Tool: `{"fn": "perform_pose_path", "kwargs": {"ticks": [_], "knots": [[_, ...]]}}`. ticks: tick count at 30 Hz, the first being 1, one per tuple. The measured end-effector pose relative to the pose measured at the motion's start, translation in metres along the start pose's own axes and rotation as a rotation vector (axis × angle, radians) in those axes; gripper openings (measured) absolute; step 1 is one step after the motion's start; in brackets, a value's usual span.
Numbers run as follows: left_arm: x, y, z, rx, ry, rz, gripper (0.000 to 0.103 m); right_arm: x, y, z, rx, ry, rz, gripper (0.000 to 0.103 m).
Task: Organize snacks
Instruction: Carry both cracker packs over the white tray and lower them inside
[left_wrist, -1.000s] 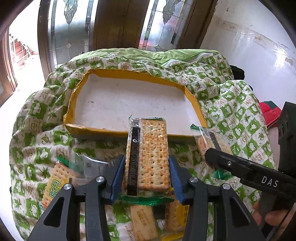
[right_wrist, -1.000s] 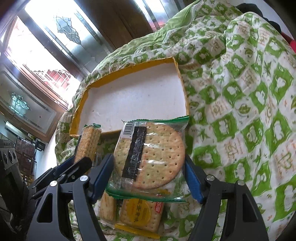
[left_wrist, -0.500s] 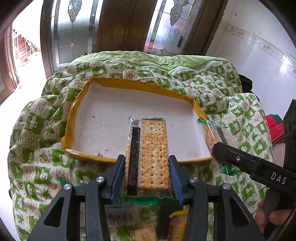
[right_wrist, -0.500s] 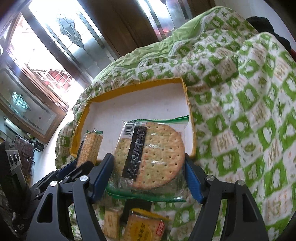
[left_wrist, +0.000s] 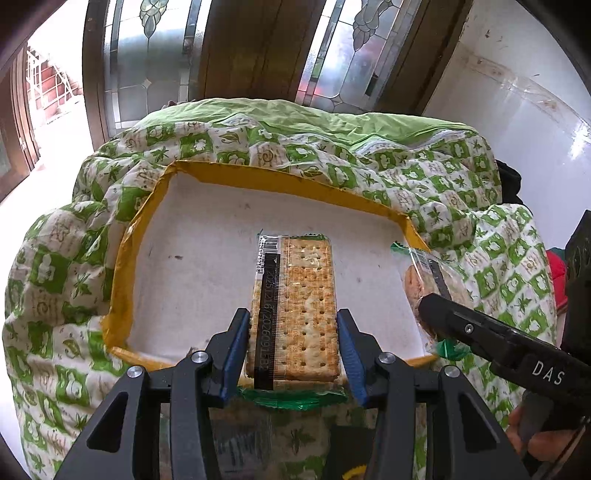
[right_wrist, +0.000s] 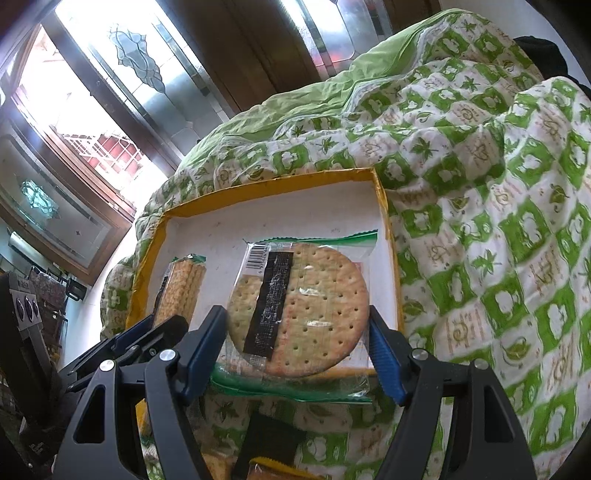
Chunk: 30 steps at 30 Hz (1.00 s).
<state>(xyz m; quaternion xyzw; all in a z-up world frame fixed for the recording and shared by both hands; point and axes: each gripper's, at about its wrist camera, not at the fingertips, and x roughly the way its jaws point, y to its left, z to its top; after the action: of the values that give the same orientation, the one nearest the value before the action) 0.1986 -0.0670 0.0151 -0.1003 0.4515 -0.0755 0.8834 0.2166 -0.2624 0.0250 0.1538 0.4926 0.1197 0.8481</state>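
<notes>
Two snack packs held over one yellow-rimmed tray (left_wrist: 122, 266), white inside, lying on a green-and-white patterned quilt (left_wrist: 461, 199).

Left gripper (left_wrist: 293, 350): jaws clamped on a rectangular cracker pack (left_wrist: 306, 306), blue pads pressed against its two long sides. Pack clear-wrapped, black date strip down its left edge, green crimped end sticking out behind the pads. Poised above the tray's near half, roughly midway between the tray's left and right walls, long axis pointing toward the tray's far wall.

Right gripper (right_wrist: 297, 349): jaws set wide and clamped on a round cracker pack (right_wrist: 306, 310) — pads against the left and right of the disc, wrapper bunched between them. Barcode and black label on the pack's left part, green seal at both ends. Held above the tray's right half, close to the tray's right wall; in the left wrist view seen edge-on at that same right wall, with a black finger of the right gripper across it.

Tray floor bare apart from a few dark specks — neither pack seen resting on it.

Nearer than the tray's near wall, on the quilt: a few more wrapped snacks (right_wrist: 273, 469), partly hidden under the gripper frames, kinds hard to tell.

A hand (left_wrist: 535, 439) on the right gripper's handle at the lower right of the left wrist view.
</notes>
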Motion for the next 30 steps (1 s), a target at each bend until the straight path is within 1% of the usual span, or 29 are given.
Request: {"fn": "perform_pose_path", "kwargs": {"ticks": [12, 17, 20, 26, 30], "knots": [[0.032, 0.003, 0.024, -0.036, 0.019, 0.013, 0.050, 0.034, -0.001, 0.024, -0.004, 0.030, 0.030, 0.073], [0.049, 0.008, 0.034, -0.047, 0.033, 0.032, 0.049, 0.051, 0.003, 0.036, -0.040, 0.037, 0.001, 0.073], [0.057, 0.008, 0.039, -0.021, 0.032, 0.055, 0.050, 0.062, 0.002, 0.046, -0.053, 0.037, -0.022, 0.073], [0.072, 0.013, 0.047, -0.018, 0.041, 0.071, 0.050, 0.077, -0.003, 0.055, -0.039, 0.041, -0.019, 0.073], [0.075, 0.013, 0.049, -0.004, 0.034, 0.075, 0.050, 0.082, -0.003, 0.057, -0.045, 0.041, -0.026, 0.073]]}}
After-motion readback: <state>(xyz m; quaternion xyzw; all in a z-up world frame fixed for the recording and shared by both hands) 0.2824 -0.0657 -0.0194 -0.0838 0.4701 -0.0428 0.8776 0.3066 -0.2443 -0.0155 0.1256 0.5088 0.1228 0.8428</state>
